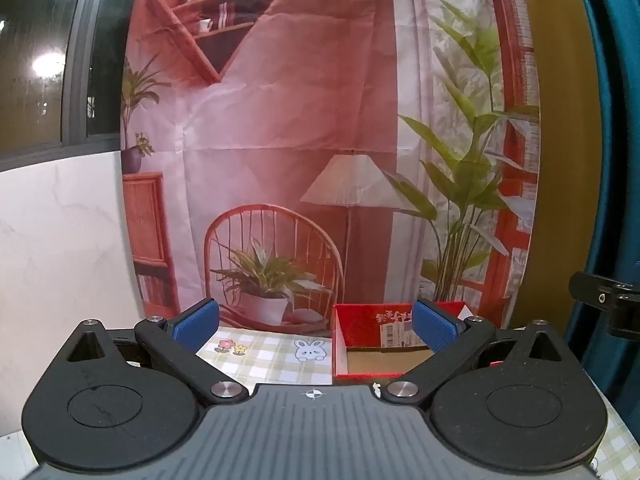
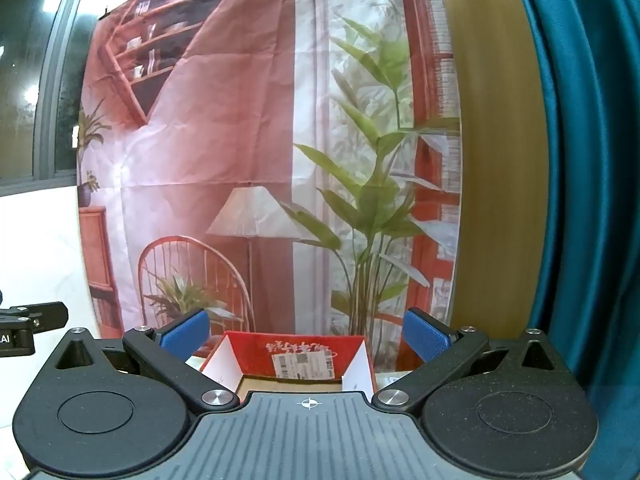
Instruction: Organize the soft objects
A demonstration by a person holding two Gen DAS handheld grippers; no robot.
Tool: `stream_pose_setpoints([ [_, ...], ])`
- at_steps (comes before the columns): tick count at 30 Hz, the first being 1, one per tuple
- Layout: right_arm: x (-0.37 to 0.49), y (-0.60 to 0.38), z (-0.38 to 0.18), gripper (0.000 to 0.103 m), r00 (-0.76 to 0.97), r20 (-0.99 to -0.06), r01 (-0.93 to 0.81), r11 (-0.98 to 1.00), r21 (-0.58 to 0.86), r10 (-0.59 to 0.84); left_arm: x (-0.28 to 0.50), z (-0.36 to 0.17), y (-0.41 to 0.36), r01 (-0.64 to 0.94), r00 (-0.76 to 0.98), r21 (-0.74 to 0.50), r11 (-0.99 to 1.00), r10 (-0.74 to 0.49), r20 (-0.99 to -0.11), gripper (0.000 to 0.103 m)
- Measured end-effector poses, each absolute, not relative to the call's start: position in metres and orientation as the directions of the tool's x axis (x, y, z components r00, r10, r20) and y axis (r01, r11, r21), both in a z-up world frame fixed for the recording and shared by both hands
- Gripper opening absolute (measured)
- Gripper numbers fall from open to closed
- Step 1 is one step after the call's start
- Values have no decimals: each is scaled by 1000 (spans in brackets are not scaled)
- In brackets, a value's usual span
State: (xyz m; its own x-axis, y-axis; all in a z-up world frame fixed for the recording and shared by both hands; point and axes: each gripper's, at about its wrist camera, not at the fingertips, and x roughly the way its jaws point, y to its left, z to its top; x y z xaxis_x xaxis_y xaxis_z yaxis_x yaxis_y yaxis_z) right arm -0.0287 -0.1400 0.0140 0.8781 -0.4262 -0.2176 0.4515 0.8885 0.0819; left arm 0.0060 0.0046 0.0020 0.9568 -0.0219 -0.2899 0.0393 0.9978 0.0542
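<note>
My left gripper (image 1: 315, 326) is open and empty, held above the table with its blue pads wide apart. An open red cardboard box (image 1: 362, 320) stands on the checked tablecloth (image 1: 272, 354) ahead and to the right of it; its brown floor shows nothing inside. My right gripper (image 2: 306, 336) is open and empty too, right in front of the same red box (image 2: 296, 346). No soft object shows in either view.
A printed backdrop (image 1: 300, 140) of a room hangs right behind the table. A teal curtain (image 2: 592, 200) hangs at the right, a white wall and dark window at the left. Part of the other gripper shows at the right edge (image 1: 608, 304).
</note>
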Motion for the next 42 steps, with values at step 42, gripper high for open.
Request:
stream_pose_setpoints([
  [42, -29, -141, 14, 103, 879, -218, 451, 888, 86, -425, 7, 1, 4, 35, 955, 45, 998, -20, -297, 103],
])
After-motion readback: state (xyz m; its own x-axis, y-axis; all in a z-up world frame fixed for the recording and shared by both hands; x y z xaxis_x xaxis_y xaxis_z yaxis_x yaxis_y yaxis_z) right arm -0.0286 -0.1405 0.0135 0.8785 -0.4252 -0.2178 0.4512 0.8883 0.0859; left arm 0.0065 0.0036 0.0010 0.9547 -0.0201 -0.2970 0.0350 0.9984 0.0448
